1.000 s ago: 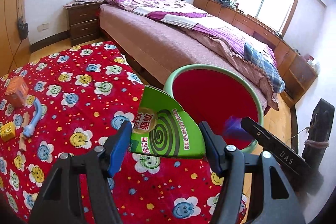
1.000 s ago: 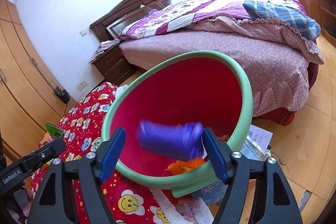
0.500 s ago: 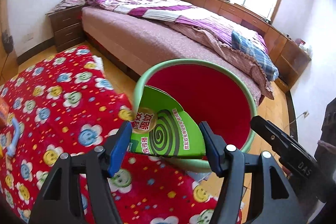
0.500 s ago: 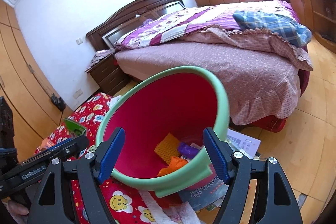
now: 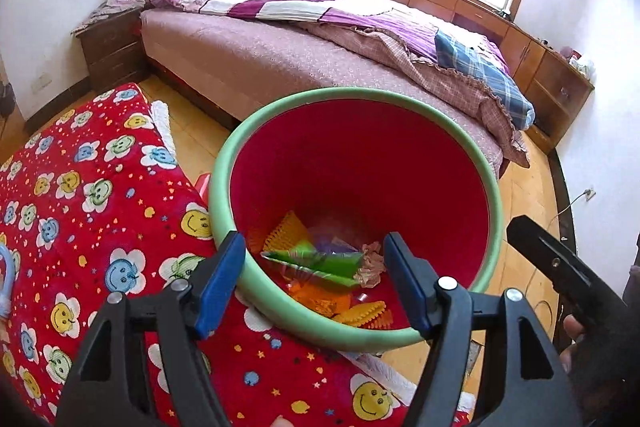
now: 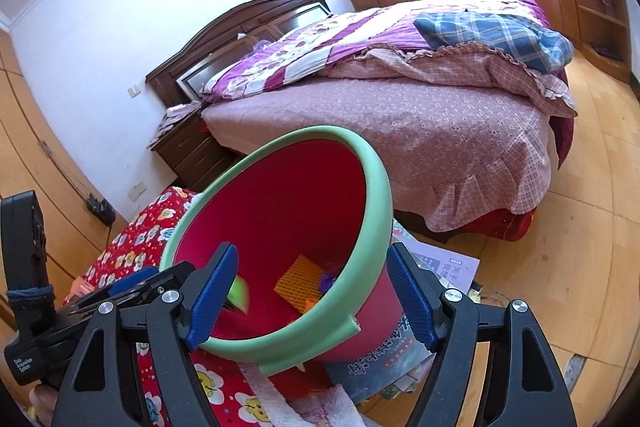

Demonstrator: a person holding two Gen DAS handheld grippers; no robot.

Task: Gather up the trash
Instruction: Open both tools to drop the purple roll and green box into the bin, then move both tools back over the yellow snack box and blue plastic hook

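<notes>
1. Left gripper [image 5: 314,281] spread wide and empty above the mouth of the bin [image 5: 256,147]; right gripper [image 6: 312,289] likewise spread, nothing between its fingers, just beside the bin's near rim.
2. Green carton [image 5: 316,265] lying flat inside the bin on top of the other trash: an orange mesh piece [image 5: 290,229], a crumpled wrapper [image 5: 370,265], purple scraps.
3. Probably very light, thin printed card: stiff along its folds, easily creased, not fragile, not slippery. Best pinched across an edge or a folded corner, were it to be taken up again.
4. Bin likely light plastic, red inside with a thick green lip; seemingly tilted toward the cameras, so prone to tipping if nudged. Lip the obvious place to grip.
5. Bin standing against the edge of a soft surface covered in red cloth [image 5: 92,227] with smiley flowers; plush, likely to give under pressure and to snag small pieces.
6. A blue item [image 5: 6,283] visible at the far left edge of the cloth, too cropped to identify.
7. Papers and a book [image 6: 380,347] on the wooden floor [image 6: 580,247] beside the bin.
8. Bedroom beyond: large bed [image 5: 280,47] with purple quilt, dark headboard, nightstand [image 5: 112,47], low cabinets under a bright window.
</notes>
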